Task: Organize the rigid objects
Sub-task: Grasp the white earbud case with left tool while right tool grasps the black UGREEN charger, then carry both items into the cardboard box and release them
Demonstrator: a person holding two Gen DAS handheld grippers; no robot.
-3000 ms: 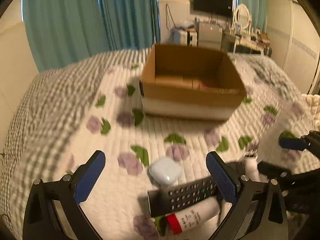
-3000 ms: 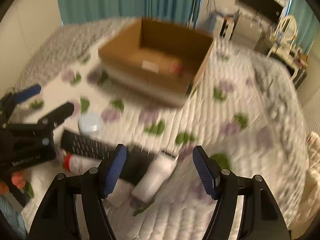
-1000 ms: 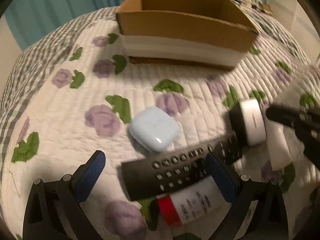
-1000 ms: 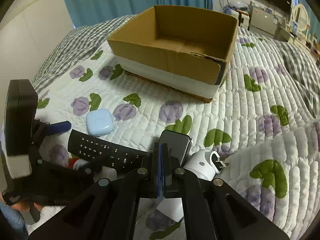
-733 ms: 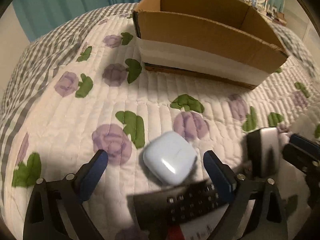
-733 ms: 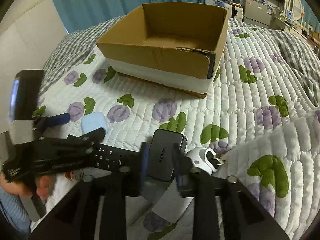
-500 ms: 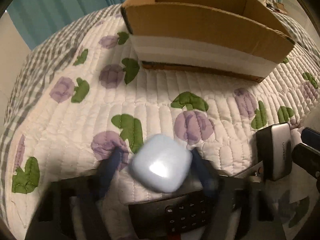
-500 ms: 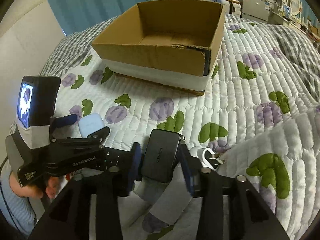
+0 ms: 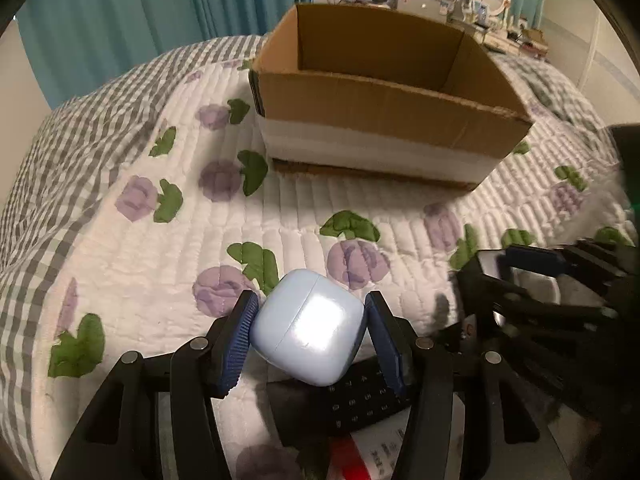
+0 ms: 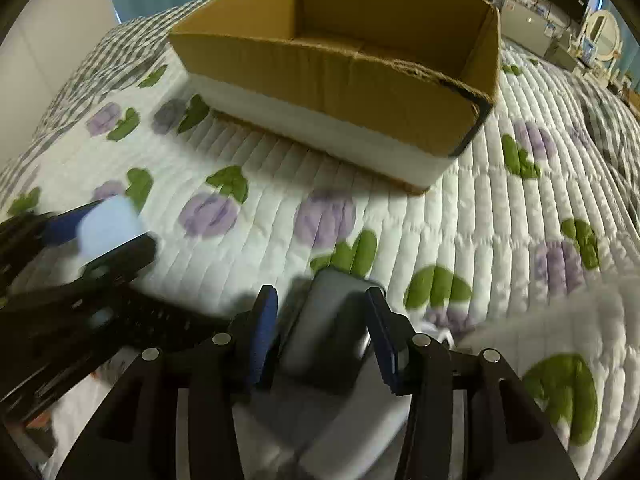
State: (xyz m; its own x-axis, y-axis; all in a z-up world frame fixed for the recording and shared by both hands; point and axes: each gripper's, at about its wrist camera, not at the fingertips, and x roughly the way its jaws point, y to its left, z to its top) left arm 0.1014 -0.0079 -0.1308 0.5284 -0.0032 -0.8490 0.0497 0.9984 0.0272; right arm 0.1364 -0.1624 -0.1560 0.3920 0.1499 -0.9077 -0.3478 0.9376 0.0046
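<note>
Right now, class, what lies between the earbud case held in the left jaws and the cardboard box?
Only bare quilt separates the earbud case from the cardboard box; the left wrist view shows this.

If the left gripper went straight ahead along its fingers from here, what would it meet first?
The left gripper, shut on the pale blue earbud case, points across bare quilt toward the cardboard box. It would probably meet the box's near wall first, or the quilt if angled down; depth is unclear.
</note>
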